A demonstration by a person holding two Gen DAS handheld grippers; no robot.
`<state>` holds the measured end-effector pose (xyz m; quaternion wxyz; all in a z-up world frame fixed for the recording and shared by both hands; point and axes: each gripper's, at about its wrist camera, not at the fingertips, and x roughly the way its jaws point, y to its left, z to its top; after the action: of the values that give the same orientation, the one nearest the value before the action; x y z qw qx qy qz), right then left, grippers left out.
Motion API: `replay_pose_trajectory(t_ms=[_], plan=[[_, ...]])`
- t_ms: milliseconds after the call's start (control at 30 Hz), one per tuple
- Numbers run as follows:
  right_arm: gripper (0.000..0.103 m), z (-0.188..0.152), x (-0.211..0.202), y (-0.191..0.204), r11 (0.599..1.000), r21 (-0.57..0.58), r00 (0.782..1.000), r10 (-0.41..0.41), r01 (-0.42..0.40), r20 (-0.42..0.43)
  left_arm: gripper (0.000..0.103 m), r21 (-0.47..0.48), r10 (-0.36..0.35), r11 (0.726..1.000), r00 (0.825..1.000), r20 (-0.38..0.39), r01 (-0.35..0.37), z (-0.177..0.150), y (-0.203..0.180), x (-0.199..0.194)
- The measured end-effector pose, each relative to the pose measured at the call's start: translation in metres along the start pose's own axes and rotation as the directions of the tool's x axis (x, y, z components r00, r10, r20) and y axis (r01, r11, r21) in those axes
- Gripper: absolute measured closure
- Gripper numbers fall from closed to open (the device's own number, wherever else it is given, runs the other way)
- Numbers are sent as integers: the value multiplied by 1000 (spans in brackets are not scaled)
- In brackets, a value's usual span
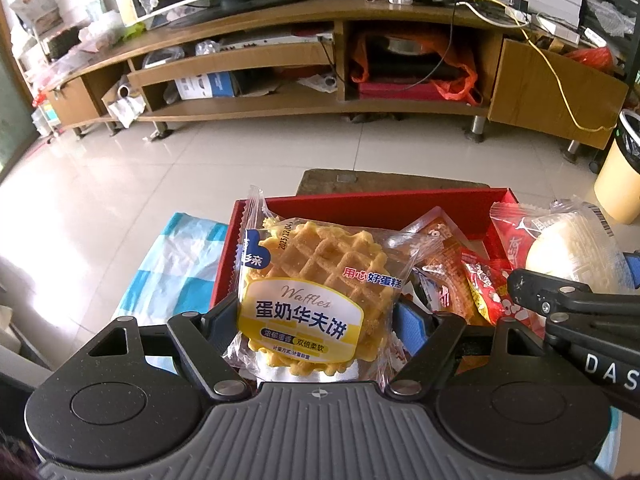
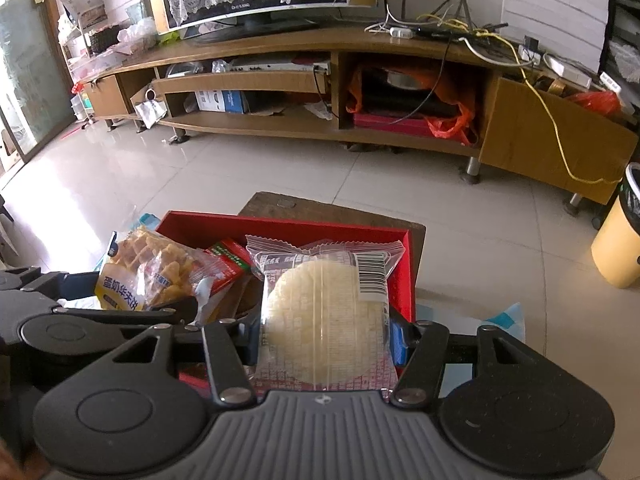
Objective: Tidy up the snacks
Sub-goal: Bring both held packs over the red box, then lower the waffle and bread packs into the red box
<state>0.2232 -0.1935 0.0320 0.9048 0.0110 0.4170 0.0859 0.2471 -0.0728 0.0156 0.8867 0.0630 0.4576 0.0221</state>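
Your left claw (image 1: 316, 320) is clamped on the waffle pack (image 1: 316, 292) and your right claw (image 2: 324, 340) on the rice cake pack (image 2: 324, 320), both just above the red box (image 2: 280, 226).

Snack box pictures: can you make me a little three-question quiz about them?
1. True or false: the left gripper holds a waffle packet.
2. What does the right gripper hold? A) a banana B) a pale round cake in a clear wrapper C) a spoon
3. Fill in: both snacks are held over a ___ box that already has other packets inside.

Key: 1 true; 2 B; 3 red.
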Motion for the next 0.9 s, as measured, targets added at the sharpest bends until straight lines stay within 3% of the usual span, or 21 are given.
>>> replay_pose_trajectory(t_ms=[900], plan=[[49, 1, 46, -13, 999, 40, 996, 30, -26, -87, 21, 23, 37, 999, 996, -77, -35, 3, -7, 37]])
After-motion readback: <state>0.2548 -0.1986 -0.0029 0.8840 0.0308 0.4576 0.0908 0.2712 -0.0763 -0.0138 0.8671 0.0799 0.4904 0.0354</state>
